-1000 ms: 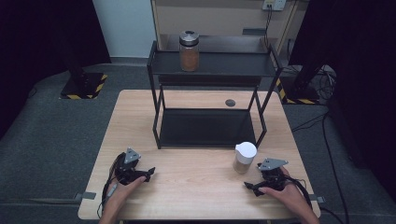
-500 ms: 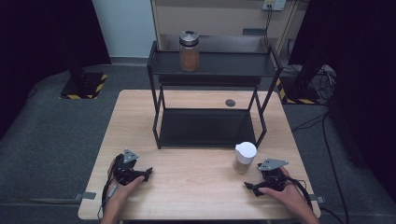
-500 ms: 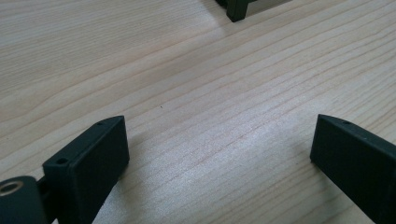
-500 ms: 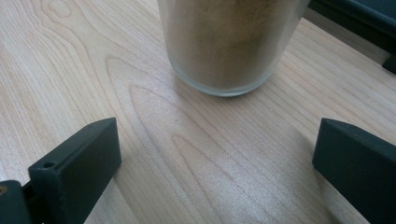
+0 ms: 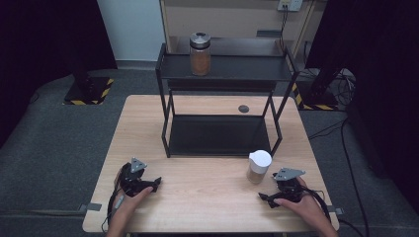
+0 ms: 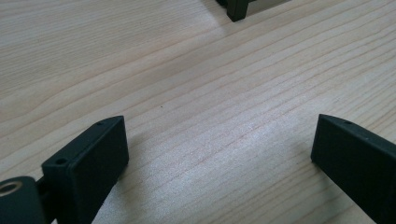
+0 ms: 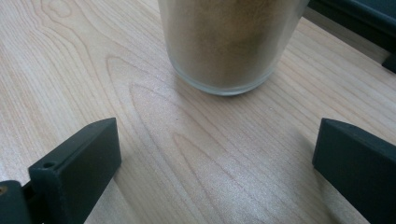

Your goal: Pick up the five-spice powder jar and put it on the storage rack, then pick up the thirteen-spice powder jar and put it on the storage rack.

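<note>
My left gripper [image 5: 157, 182] rests on the wooden table [image 5: 207, 202] near the front left. Its jaws [image 6: 219, 135] are open, have just been opening, and have only bare wood between them. At the front right, my right gripper [image 5: 262, 197] is also open. It points at a glass jar of tan powder with a white lid [image 5: 259, 167]. In the right gripper view that jar [image 7: 231, 42] stands just beyond the jaw tips [image 7: 217, 140], untouched. A second jar with brown contents and a dark lid [image 5: 200, 54] stands on the rack's top shelf.
A black two-tier metal rack [image 5: 276, 74] takes up the table's middle and back; one of its feet [image 6: 238, 9] is ahead of the left gripper. A small dark disc [image 5: 243, 108] lies on the table behind the rack. Dark floor surrounds the table.
</note>
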A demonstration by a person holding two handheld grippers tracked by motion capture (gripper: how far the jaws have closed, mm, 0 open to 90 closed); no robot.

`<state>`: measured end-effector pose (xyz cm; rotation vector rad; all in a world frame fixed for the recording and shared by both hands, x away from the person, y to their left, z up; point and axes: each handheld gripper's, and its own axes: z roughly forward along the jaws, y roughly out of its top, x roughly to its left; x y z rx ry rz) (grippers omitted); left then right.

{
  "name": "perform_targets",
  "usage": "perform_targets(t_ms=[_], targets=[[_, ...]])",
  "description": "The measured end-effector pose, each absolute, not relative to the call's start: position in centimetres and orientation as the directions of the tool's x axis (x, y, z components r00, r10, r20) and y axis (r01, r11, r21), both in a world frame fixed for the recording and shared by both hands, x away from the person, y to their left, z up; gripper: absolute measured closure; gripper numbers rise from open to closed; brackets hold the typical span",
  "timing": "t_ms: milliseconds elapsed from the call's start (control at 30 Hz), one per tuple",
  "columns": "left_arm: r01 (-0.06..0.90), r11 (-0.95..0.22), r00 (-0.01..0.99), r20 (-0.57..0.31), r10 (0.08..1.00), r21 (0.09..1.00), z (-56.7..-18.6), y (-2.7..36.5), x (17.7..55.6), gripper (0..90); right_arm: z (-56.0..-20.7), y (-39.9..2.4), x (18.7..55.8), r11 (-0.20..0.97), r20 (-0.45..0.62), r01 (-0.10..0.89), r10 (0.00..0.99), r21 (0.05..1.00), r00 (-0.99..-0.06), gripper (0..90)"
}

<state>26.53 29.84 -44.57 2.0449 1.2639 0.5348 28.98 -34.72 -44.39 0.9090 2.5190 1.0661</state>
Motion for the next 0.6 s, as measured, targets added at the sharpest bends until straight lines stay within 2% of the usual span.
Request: perform_targets(t_ms=[333,600], targets=[[0.621,-0.310,0.448,-0.001,0.894,0.719,-44.6,29.8,26.5,2.8,-44.0,-35.0,29.3,0.534,0.019,0.459,0.638,0.710,-0.770,5.1],[0.621,-0.310,0.448,-0.002,0.894,0.719,-44.6,29.8,26.5,2.8,-43.3,-35.8,28.9,0.506,0.021,0.443,0.641,0.740,-0.767,7.6]])
